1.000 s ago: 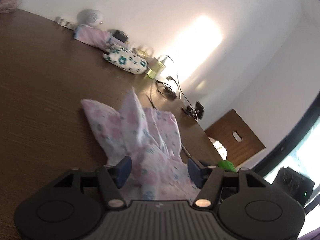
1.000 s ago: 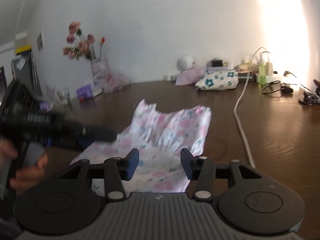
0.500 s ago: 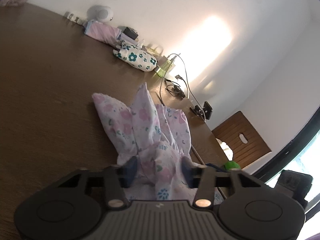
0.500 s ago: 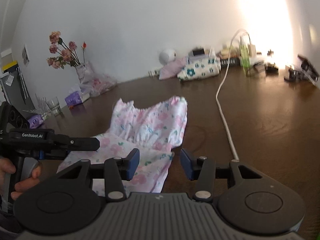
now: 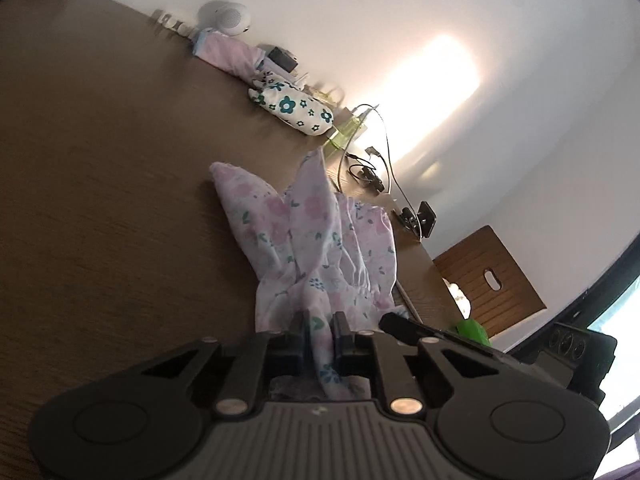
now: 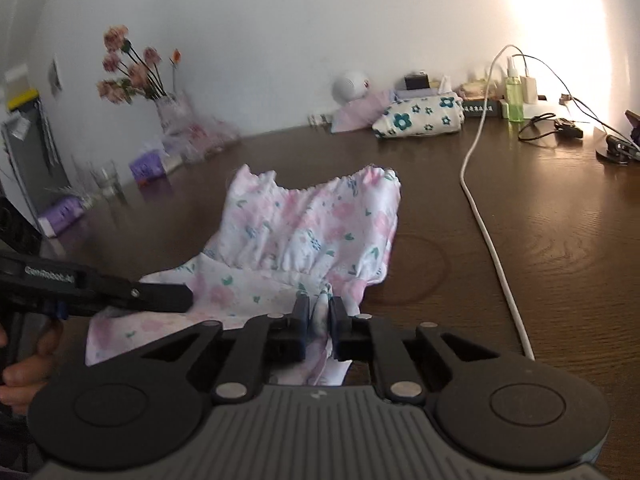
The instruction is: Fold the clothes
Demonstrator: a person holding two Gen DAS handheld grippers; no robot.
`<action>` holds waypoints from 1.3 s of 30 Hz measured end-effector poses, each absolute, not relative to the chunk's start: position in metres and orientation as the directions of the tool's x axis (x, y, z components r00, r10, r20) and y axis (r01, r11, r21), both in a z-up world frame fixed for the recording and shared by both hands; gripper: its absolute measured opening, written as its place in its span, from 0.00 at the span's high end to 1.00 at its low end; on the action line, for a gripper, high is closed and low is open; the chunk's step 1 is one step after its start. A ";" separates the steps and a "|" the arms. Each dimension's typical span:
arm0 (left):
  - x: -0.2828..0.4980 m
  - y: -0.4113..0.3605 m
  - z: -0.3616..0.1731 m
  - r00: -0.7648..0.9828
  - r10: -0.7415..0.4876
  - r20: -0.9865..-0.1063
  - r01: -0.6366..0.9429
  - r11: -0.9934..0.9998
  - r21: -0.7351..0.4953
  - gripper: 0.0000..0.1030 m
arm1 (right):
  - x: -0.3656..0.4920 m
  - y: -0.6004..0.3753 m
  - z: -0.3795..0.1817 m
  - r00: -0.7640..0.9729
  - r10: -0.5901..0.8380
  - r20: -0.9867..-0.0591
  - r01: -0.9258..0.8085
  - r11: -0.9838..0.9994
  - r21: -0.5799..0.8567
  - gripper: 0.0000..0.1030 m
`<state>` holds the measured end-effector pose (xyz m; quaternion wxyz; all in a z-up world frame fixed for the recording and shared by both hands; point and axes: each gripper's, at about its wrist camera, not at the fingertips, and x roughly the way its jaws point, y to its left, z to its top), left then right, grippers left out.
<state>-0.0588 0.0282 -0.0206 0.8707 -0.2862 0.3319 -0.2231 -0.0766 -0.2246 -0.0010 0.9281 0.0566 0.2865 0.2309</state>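
Note:
A white garment with pink flowers [image 5: 312,240] [image 6: 312,224] lies rumpled on the dark wooden table [image 5: 100,200]. Its elastic edge faces the far side. My left gripper [image 5: 320,320] is shut on a bunched near edge of the cloth, with fabric squeezed between its pads. In the right wrist view my right gripper [image 6: 320,304] has its jaws closing on the near right corner, and a fold of cloth is pinched between them. The left gripper [image 6: 160,294] also shows there, at the cloth's left side, with a hand [image 6: 20,376] holding it.
A white cable [image 6: 480,216] runs down the table right of the garment. Along the back wall stand a floral pouch [image 6: 420,114], a green bottle [image 6: 514,96], chargers and a vase of flowers [image 6: 168,108]. Glasses [image 6: 106,176] stand at the left. A wooden chair [image 5: 492,280] sits beyond the table's end.
Both grippers went from open around the cloth to closed on it, the left one first. The right gripper moved forward and down to the garment's corner.

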 end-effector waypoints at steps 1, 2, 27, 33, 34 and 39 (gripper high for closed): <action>-0.060 0.030 -0.018 0.688 -0.572 -0.447 0.201 0.741 -0.640 0.71 | -0.078 -0.224 0.002 0.740 0.447 -0.503 -0.390 0.894 0.221 0.79; -0.060 0.032 -0.015 0.695 -0.566 -0.443 0.203 0.746 -0.634 0.65 | -0.082 -0.225 0.005 0.760 0.422 -0.494 -0.375 0.906 0.196 0.61; -0.027 0.061 -0.028 0.577 -0.723 -0.380 0.061 0.502 -0.863 0.97 | -0.116 -0.179 0.007 0.654 0.561 -0.507 -0.619 0.782 0.068 0.70; -0.048 0.089 -0.037 0.771 -0.566 -0.291 -0.038 0.416 -0.909 1.00 | -0.114 -0.180 0.006 0.650 0.566 -0.507 -0.621 0.780 0.076 0.70; -0.050 0.092 -0.035 0.771 -0.553 -0.315 -0.050 0.440 -0.896 1.00 | -0.113 -0.180 0.006 0.650 0.567 -0.507 -0.620 0.780 0.078 0.70; -0.061 0.067 0.001 0.717 -0.621 -0.317 0.145 0.577 -0.804 0.71 | -0.113 -0.180 0.005 0.648 0.569 -0.506 -0.620 0.780 0.084 0.70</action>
